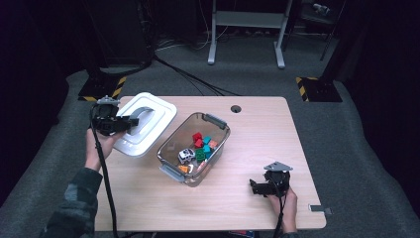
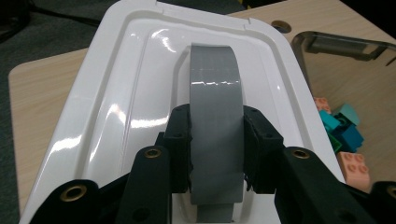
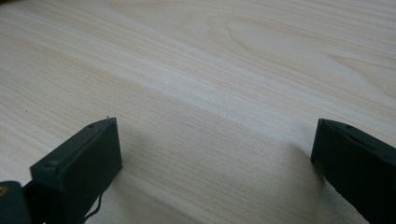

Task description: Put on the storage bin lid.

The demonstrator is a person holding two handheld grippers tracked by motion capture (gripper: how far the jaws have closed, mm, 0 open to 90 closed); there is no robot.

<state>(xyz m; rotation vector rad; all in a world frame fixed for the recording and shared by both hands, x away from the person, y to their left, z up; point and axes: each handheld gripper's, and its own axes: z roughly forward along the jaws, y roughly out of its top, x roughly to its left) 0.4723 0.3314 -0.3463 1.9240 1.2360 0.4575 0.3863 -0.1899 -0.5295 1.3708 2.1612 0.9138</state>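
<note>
My left gripper (image 1: pixel 130 122) (image 2: pixel 216 140) is shut on the grey handle (image 2: pixel 215 112) of a white lid (image 1: pixel 144 123) (image 2: pixel 121 107), which hangs tilted over the table's left side. To its right a clear plastic bin (image 1: pixel 166 148) stands uncovered. Inside it lie a small white toy car (image 1: pixel 186 155) and coloured blocks (image 1: pixel 203 145) (image 2: pixel 348 135). My right gripper (image 1: pixel 253 187) (image 3: pixel 215 154) rests near the table's front right, jaws wide open over bare wood with nothing between them.
The wooden table (image 1: pixel 257 134) has a round cable hole (image 1: pixel 236 108) at its far edge. A small metal tag (image 1: pixel 320 209) lies at the front right corner. Cables and a frame's legs (image 1: pixel 246 29) stand on the carpet beyond.
</note>
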